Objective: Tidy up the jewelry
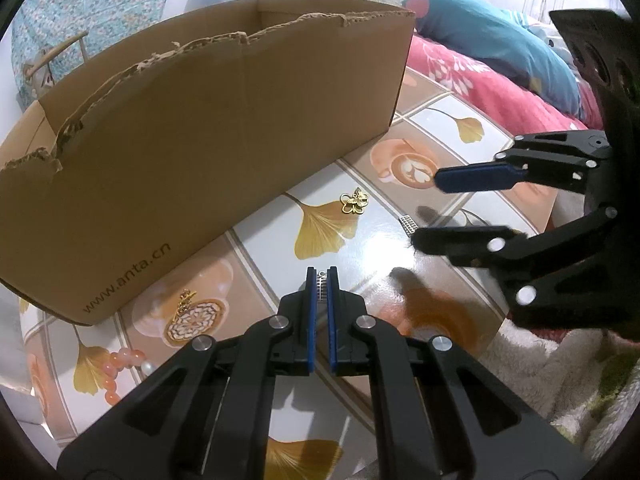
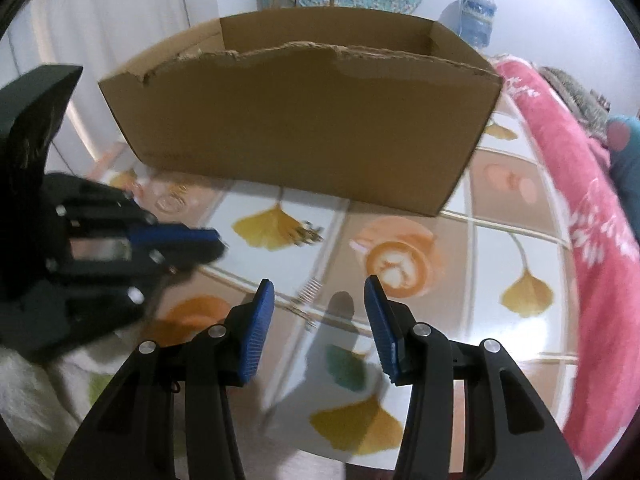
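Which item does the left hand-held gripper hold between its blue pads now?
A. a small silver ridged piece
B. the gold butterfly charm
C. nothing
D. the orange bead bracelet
A: the left hand-held gripper is shut on a small silver ridged piece, while the gold butterfly charm lies apart on the table.

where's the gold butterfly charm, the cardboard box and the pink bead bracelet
gold butterfly charm [image 1: 354,201], left wrist view, centre of the charm
cardboard box [image 1: 224,128], left wrist view, middle of its front wall
pink bead bracelet [image 1: 120,364], left wrist view, beads at the lower left

"www.anta.cn" printed on cardboard box [image 1: 208,152] side
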Demonstrator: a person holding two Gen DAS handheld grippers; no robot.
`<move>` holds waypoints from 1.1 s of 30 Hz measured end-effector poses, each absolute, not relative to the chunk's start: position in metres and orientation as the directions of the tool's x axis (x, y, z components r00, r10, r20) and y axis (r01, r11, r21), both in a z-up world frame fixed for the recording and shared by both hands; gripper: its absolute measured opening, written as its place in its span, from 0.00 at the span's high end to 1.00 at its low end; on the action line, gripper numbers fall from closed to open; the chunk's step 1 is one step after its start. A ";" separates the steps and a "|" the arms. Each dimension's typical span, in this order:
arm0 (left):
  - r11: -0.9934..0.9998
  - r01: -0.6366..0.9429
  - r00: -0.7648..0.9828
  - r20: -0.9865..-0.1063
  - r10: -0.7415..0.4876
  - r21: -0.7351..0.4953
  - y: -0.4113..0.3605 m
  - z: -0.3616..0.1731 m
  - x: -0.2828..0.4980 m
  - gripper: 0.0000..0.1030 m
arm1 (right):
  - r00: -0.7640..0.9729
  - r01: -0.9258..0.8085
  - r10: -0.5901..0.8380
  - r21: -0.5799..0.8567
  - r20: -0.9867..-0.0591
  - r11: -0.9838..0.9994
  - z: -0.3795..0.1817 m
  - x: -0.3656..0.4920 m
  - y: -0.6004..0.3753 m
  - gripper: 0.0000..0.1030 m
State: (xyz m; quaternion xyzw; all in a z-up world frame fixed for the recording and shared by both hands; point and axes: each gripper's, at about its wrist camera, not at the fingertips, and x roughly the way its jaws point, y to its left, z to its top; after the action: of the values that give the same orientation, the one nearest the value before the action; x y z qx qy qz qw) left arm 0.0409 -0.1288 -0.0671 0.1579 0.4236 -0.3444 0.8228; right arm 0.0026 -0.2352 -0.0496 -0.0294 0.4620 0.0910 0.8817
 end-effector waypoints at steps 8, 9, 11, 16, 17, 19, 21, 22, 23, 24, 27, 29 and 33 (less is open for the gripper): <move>0.714 0.699 0.404 -0.805 -0.435 -0.034 -0.129 -0.067 0.041 0.96 | 0.531 -0.145 0.112 0.040 -0.840 0.989 -0.060 0.016 -0.228 0.71; 0.713 0.700 0.404 -0.805 -0.434 -0.033 -0.129 -0.067 0.041 0.96 | 0.529 -0.151 0.115 0.040 -0.841 0.988 -0.060 0.016 -0.228 0.73; 0.713 0.700 0.403 -0.805 -0.435 -0.035 -0.129 -0.067 0.041 0.96 | 0.525 -0.161 0.118 0.037 -0.843 0.986 -0.059 0.016 -0.230 0.78; 0.711 0.702 0.401 -0.804 -0.438 -0.037 -0.129 -0.066 0.041 0.96 | 0.512 -0.151 0.117 0.046 -0.851 0.988 -0.061 0.016 -0.251 0.79; 0.711 0.702 0.402 -0.804 -0.438 -0.036 -0.129 -0.066 0.041 0.96 | 0.507 -0.144 0.135 0.071 -0.851 0.987 -0.062 0.016 -0.255 0.79; 0.711 0.703 0.402 -0.804 -0.439 -0.036 -0.130 -0.066 0.041 0.96 | 0.506 -0.137 0.154 0.097 -0.849 0.986 -0.062 0.019 -0.259 0.79; 0.711 0.703 0.402 -0.804 -0.439 -0.037 -0.130 -0.066 0.041 0.96 | 0.509 -0.140 0.155 0.097 -0.847 0.985 -0.062 0.020 -0.261 0.79; 0.710 0.703 0.401 -0.804 -0.439 -0.037 -0.130 -0.066 0.041 0.96 | 0.510 -0.142 0.155 0.095 -0.846 0.985 -0.062 0.019 -0.260 0.79; 0.711 0.703 0.402 -0.804 -0.438 -0.036 -0.130 -0.066 0.041 0.96 | 0.511 -0.148 0.151 0.086 -0.846 0.985 -0.062 0.017 -0.257 0.79; 0.710 0.703 0.402 -0.804 -0.438 -0.035 -0.130 -0.066 0.041 0.96 | 0.512 -0.160 0.140 0.067 -0.847 0.985 -0.062 0.016 -0.255 0.79; 0.710 0.704 0.402 -0.805 -0.437 -0.034 -0.131 -0.066 0.041 0.96 | 0.509 -0.184 0.139 0.050 -0.849 0.982 -0.063 0.018 -0.246 0.83; 0.710 0.704 0.402 -0.805 -0.437 -0.034 -0.132 -0.066 0.041 0.96 | 0.502 -0.181 0.149 0.066 -0.852 0.981 -0.061 0.020 -0.243 0.89; 0.709 0.705 0.403 -0.804 -0.438 -0.032 -0.132 -0.066 0.041 0.96 | 0.491 -0.183 0.179 0.100 -0.853 0.978 -0.061 0.022 -0.248 0.92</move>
State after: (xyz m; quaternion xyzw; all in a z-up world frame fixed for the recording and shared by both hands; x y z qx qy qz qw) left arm 0.0408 -0.1315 -0.0663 0.1584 0.4218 -0.3472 0.8224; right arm 0.0224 -0.2479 -0.0610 -0.0021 0.4936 0.1047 0.8634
